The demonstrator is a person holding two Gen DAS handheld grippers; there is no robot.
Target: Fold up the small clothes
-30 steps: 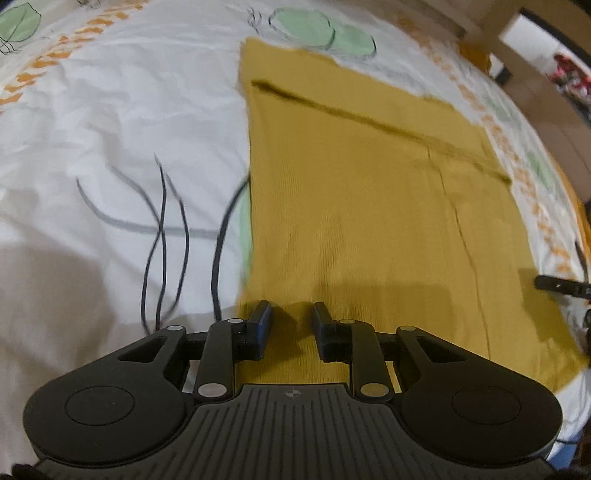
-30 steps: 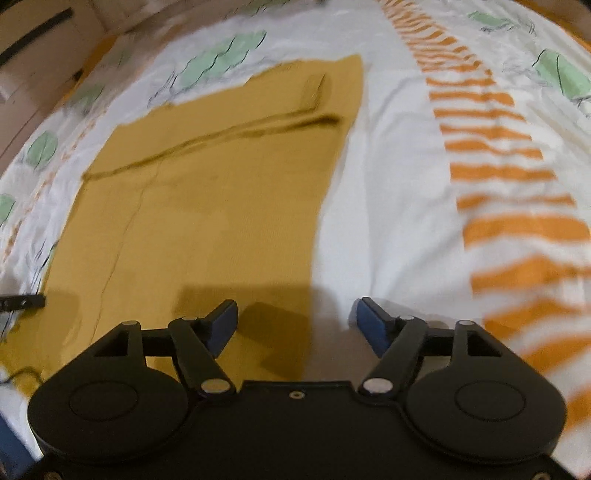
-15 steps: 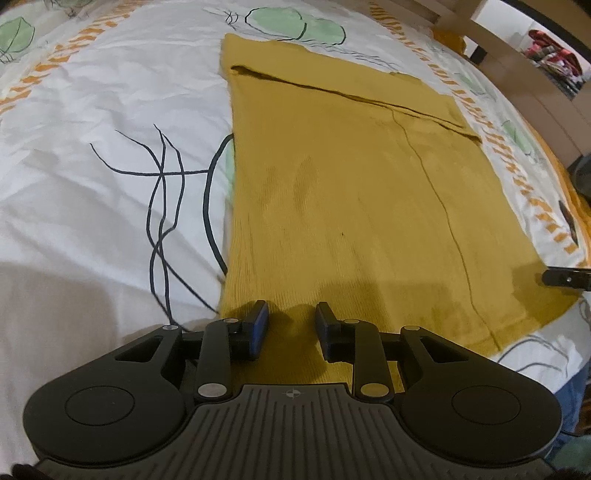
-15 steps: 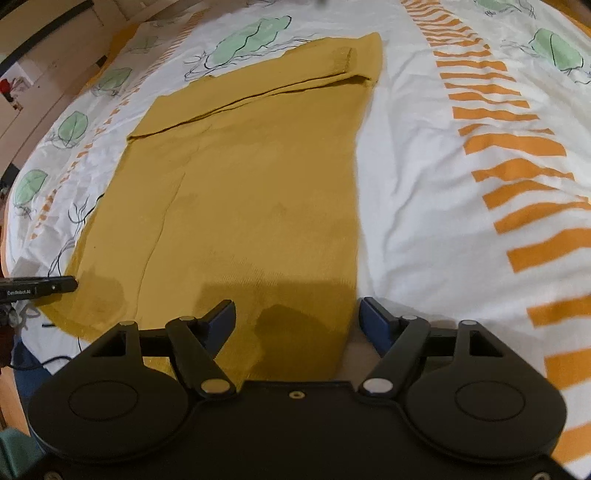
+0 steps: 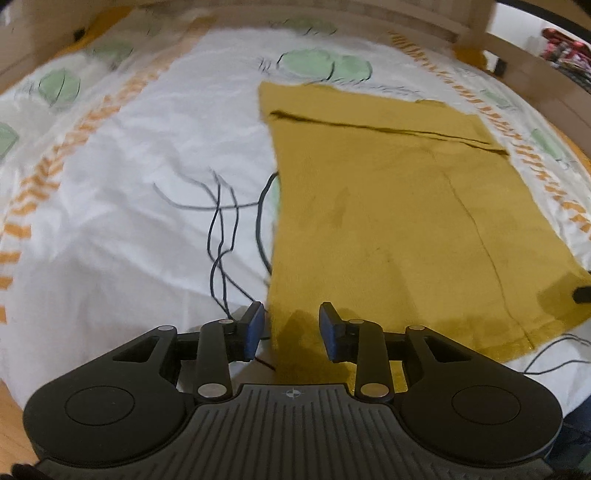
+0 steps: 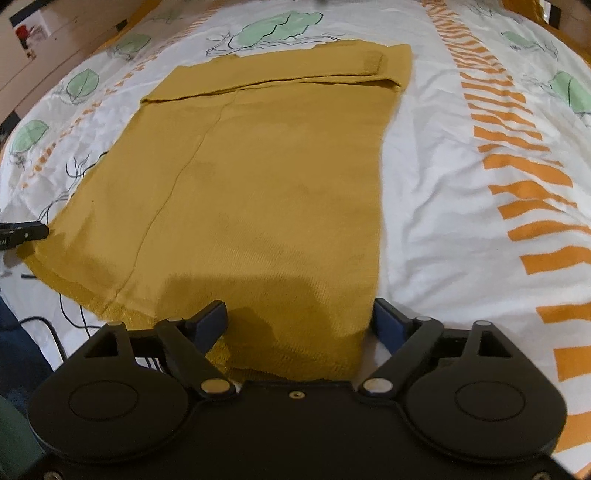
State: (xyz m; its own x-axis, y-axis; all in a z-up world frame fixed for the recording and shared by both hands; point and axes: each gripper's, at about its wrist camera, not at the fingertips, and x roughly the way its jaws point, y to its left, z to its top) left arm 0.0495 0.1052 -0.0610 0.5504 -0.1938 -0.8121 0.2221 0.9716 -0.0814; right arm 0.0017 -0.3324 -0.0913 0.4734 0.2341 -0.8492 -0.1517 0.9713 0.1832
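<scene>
Two views of my rig: the mustard garment (image 6: 258, 184) lies flat on the bed sheet (image 6: 461, 184), far edge folded over. My left tongs (image 5: 291, 326) gape narrowly at its near left corner; my right tongs (image 6: 299, 321) spread wide, straddling its near right corner. Only the left view is blurred.

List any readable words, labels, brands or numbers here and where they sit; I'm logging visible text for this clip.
No text can be read.
Left gripper body: a small compass-like mark only, no letters.
Black tool at the mustard garment's edge: white print, too small to read.
Poster on the wall: blurred.
</scene>
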